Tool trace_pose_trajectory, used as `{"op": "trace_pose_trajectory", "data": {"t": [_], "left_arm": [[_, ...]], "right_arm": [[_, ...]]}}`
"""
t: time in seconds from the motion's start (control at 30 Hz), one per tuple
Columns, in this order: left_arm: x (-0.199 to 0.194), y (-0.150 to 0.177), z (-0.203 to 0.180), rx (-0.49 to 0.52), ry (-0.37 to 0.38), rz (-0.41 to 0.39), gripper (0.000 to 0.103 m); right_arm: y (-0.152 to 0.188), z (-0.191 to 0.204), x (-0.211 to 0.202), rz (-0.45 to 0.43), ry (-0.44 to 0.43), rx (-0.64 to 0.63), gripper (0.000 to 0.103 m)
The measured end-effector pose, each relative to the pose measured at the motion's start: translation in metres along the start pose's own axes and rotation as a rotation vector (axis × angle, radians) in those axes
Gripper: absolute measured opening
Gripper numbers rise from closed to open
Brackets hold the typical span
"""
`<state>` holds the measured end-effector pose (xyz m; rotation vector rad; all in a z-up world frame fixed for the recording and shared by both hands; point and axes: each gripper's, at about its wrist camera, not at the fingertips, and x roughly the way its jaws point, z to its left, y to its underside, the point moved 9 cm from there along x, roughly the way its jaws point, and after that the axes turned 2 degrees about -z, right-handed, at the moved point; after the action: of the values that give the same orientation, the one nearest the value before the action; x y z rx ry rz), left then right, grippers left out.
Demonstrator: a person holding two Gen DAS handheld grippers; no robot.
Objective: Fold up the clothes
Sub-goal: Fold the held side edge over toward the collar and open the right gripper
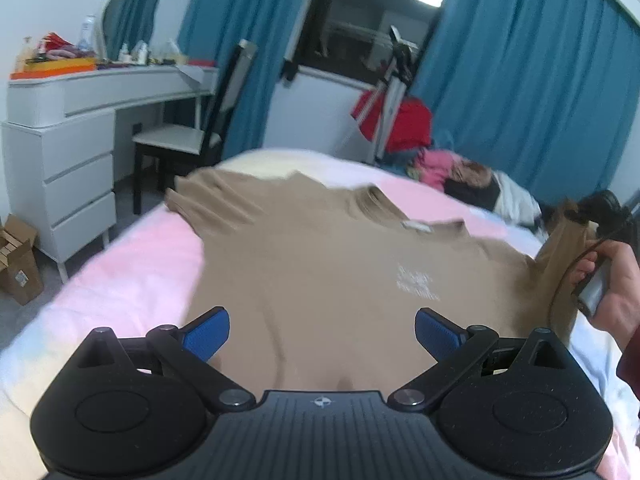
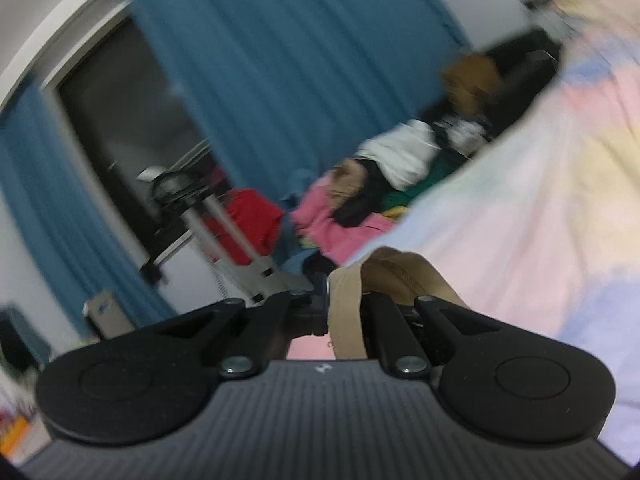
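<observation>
The big bed with its soft pink, yellow and pale blue sheet fills most of the room, and the light brown cotton T-shirt lies spread flat on it, neck away from the cameras. Behind the bed hang long blue curtains on both sides of a dark window. A white desk with drawers stands at the left, with a dark chair beside it. A heap of other clothes, pink, red, black and white, sits at the far edge of the bed.

The left claw hangs over the bottom part of the shirt. Its blue pads are wide apart and hold nothing. The right claw is closed tight on the shirt's right sleeve, which is lifted up off the sheet.

The step now looks like folding that sleeve in over the body. To do it well, the right claw should carry the sleeve straight across and lay it down flat, with no bunching. The left claw could press the shirt's body down so that it does not slide on the smooth sheet.
</observation>
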<state>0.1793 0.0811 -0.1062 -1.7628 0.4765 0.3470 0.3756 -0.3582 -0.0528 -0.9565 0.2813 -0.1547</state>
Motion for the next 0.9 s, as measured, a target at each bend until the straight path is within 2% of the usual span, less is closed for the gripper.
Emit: {"op": "trace_pose_trajectory", "data": {"t": [0.1,0.27,0.4,0.5,0.6,0.63,0.67,0.73,0.9], "left_arm": [[0.000,-0.007,0.022,-0.015,-0.047,-0.020,0.100],[0.002,-0.010,0.051,-0.081,-0.066,-0.012,0.100],[0.009,-0.010,0.069,-0.098,-0.091,-0.006,0.100],[0.022,-0.006,0.081,-0.109,-0.124,0.018,0.100],[0.030,-0.001,0.080,-0.111,-0.111,0.038,0.100],[0.032,0.000,0.079,-0.101,-0.112,0.041,0.100],[0.034,0.002,0.077,-0.088,-0.114,0.042,0.100],[0.036,0.003,0.073,-0.081,-0.111,0.046,0.100],[0.031,0.002,0.068,-0.089,-0.093,0.038,0.100]], "right_arm": [[0.023,0.060,-0.014,0.000,-0.050,-0.127,0.004],[0.105,0.153,-0.014,0.074,-0.134,-0.375,0.004],[0.186,0.196,0.008,0.224,-0.167,-0.540,0.005],[0.223,0.202,0.026,0.304,-0.142,-0.561,0.007],[0.236,0.189,0.038,0.388,-0.132,-0.478,0.009],[0.237,0.185,0.041,0.408,-0.138,-0.448,0.019],[0.237,0.182,0.042,0.427,-0.149,-0.421,0.041],[0.233,0.183,0.033,0.444,-0.197,-0.397,0.060],[0.192,0.184,-0.029,0.420,-0.303,-0.368,0.060]]}}
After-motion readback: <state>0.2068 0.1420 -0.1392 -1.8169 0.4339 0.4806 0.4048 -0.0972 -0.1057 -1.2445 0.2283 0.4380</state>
